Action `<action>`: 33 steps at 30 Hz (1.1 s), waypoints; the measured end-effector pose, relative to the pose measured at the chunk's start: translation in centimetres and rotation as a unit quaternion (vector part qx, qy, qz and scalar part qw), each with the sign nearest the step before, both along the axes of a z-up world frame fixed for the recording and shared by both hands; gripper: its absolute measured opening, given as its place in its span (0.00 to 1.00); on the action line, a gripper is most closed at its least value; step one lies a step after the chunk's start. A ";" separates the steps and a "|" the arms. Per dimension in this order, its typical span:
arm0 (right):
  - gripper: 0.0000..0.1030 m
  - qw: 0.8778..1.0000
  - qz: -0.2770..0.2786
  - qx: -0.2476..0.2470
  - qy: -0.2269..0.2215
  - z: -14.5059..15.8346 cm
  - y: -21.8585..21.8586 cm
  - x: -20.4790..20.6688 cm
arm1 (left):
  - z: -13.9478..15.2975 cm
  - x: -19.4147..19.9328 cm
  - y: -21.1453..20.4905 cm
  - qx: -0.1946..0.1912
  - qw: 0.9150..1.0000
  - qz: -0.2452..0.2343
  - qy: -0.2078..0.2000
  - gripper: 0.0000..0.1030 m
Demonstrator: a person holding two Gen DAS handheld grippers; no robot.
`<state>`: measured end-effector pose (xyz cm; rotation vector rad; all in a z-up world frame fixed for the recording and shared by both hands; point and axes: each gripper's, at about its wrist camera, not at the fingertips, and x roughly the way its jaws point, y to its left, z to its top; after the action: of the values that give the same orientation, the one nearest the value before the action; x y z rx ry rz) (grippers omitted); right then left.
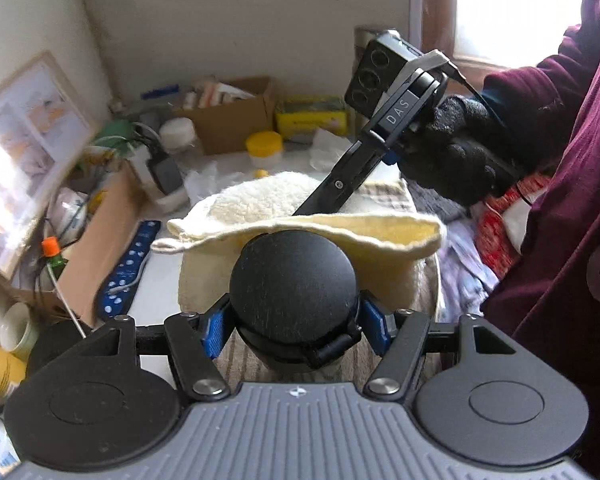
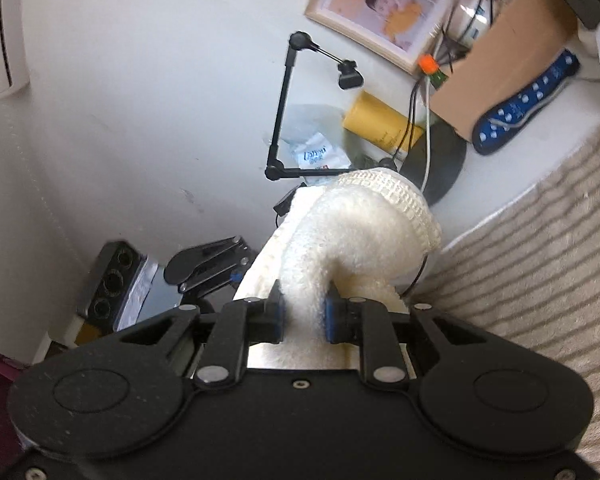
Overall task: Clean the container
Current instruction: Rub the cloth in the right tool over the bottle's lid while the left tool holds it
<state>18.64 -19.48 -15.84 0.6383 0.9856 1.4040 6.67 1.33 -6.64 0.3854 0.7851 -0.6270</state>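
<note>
A black container with a round domed lid (image 1: 294,280) fills the middle of the left wrist view, tilted toward the camera. My left gripper (image 1: 296,328) is shut on it, blue pads (image 1: 214,330) pressing its two sides. Just behind it a cream cloth (image 1: 260,200) is draped over the container's far side. My right gripper (image 1: 332,188) reaches in from the upper right, held by a black-gloved hand (image 1: 456,148), its tips hidden behind the cloth. In the right wrist view the right gripper (image 2: 303,316) is shut on a bunched fold of the cloth (image 2: 360,232).
A cluttered white tabletop lies behind: a cardboard box (image 1: 228,116), a yellow-lidded jar (image 1: 264,146), a blue dotted strip (image 1: 128,264), a framed picture (image 1: 28,120). A striped mat (image 2: 540,260) covers the near table. A black jointed stand (image 2: 284,100) stands at the wall. A maroon sleeve (image 1: 560,160) is at the right.
</note>
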 end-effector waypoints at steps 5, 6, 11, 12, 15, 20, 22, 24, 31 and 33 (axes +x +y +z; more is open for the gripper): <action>0.18 1.000 -0.029 -0.006 -0.004 -0.3 -0.9 -0.3 | -0.7 -0.2 -0.2 -0.020 0.995 0.097 -0.003 0.64; 0.18 0.999 -0.033 -0.007 -0.002 -0.3 -1.0 -0.4 | -1.0 -0.5 -0.2 -0.026 0.992 0.125 0.001 0.64; 0.18 0.999 -0.032 -0.010 -0.003 -0.4 -1.2 -0.3 | -2.4 -1.9 -0.6 -0.052 0.974 0.219 0.009 0.64; 0.18 0.999 -0.030 -0.012 -0.004 -0.4 -0.9 0.0 | -2.4 -2.0 -0.5 -0.064 0.970 0.234 0.008 0.64; 0.17 1.000 -0.020 -0.021 -0.010 -0.4 -0.6 0.2 | -1.8 -2.3 0.0 -0.109 0.956 0.273 -0.003 0.64; 0.18 0.999 0.002 -0.024 -0.021 0.2 -0.1 0.3 | -1.4 -2.3 -0.4 -0.100 0.959 0.263 -0.026 0.62; 0.18 1.000 0.007 -0.006 -0.022 0.9 0.0 0.3 | -1.4 -2.5 -0.4 -0.090 0.968 0.233 -0.030 0.62; 0.18 0.999 0.015 0.011 -0.026 1.9 0.2 0.4 | -1.4 -2.7 -0.4 -0.076 0.977 0.194 -0.035 0.62; 0.18 0.999 0.027 0.000 -0.036 1.5 0.8 0.6 | -1.8 -3.3 -0.1 -0.077 0.983 0.161 -0.043 0.62; 0.18 0.999 0.024 -0.008 -0.029 0.6 0.9 0.6 | -1.9 -3.4 -0.3 -0.079 0.982 0.163 -0.046 0.62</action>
<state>19.25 -18.56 -15.23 0.5625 0.9703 1.4484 3.24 1.02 -8.57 0.1347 0.6854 -0.3567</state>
